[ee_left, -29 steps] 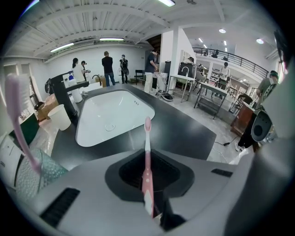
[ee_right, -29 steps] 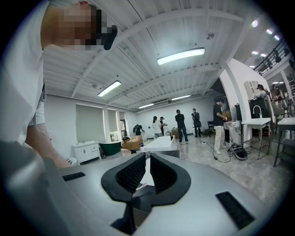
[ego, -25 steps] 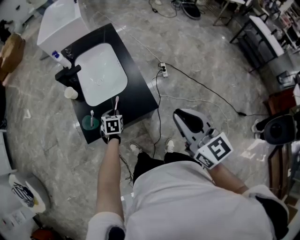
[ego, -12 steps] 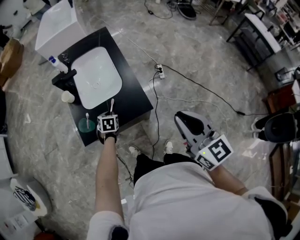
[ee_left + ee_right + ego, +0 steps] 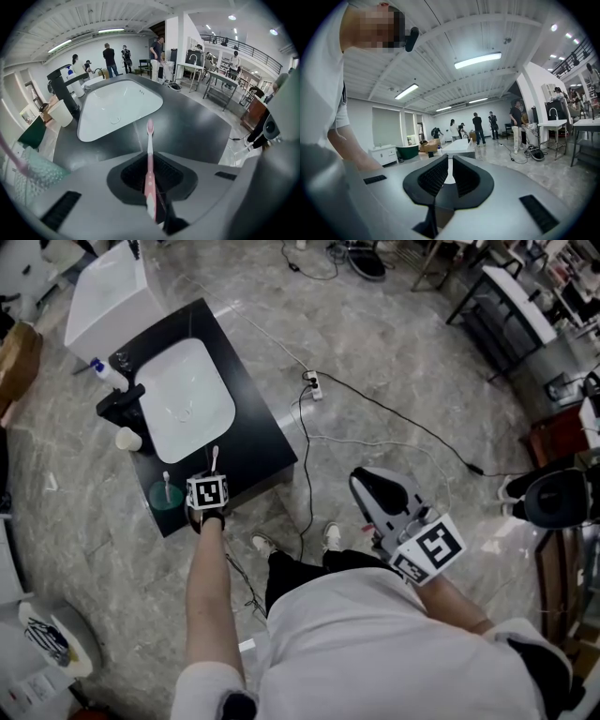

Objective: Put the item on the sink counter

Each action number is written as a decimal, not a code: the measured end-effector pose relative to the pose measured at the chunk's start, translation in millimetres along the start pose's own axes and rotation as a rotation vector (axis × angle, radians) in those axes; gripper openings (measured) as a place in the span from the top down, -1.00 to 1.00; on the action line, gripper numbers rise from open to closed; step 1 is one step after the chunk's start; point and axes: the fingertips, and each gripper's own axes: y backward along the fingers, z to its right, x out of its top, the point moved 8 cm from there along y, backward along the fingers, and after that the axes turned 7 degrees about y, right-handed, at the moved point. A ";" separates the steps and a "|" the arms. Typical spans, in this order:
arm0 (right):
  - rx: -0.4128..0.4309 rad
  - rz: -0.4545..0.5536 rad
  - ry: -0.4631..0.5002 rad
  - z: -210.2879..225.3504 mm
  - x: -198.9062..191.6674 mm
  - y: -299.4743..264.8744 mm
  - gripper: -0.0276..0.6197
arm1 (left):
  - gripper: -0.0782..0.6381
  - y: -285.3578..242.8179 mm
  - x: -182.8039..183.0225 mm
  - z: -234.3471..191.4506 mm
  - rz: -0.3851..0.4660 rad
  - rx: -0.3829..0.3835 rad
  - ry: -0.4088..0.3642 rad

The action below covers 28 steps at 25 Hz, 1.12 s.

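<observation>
Left claw (image 5: 151, 165) clamps the pink toothbrush (image 5: 150, 138). Its head juts toward 12 o'clock over the black bench (image 5: 197, 126), with the basin (image 5: 117, 105) at 11 o'clock. The handle end is hidden between the pads. Right claw (image 5: 449, 174) is narrow and empty.

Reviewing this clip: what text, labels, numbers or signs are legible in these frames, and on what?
No legible words or numbers in any view.
Cube on the left gripper: square black-and-white marker pattern, no letters.
Cube on the right gripper: likewise, a pattern only.
Pink toothbrush in the left gripper's jaws: no print shows.
Bottle beside the faucet: label too small to read.
</observation>
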 end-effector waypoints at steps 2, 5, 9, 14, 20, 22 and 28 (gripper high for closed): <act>-0.007 -0.002 -0.002 2.1 -1.3 3.2 0.74 | 0.67 -1.6 0.8 -0.9 -0.006 -0.005 0.005; -0.016 -0.003 -0.005 7.1 -3.5 6.8 0.74 | 0.67 -3.4 3.2 -3.1 -0.018 0.009 -0.002; -0.025 0.001 -0.013 16.6 -4.7 12.3 0.74 | 0.67 -4.0 5.2 -2.7 -0.024 0.021 0.014; -0.017 0.010 -0.019 24.6 -3.7 16.1 0.74 | 0.55 -1.0 4.0 1.5 -0.027 0.033 0.020; 0.000 0.018 -0.022 33.5 -5.1 16.0 0.74 | 0.50 3.6 11.9 11.3 0.036 0.019 0.029; 0.006 0.018 -0.026 34.6 -8.1 17.2 0.74 | 0.50 6.1 11.7 14.0 0.045 0.017 0.036; 0.037 0.033 -0.027 38.0 -7.9 18.1 0.74 | 0.49 24.1 23.0 20.0 0.116 0.013 0.061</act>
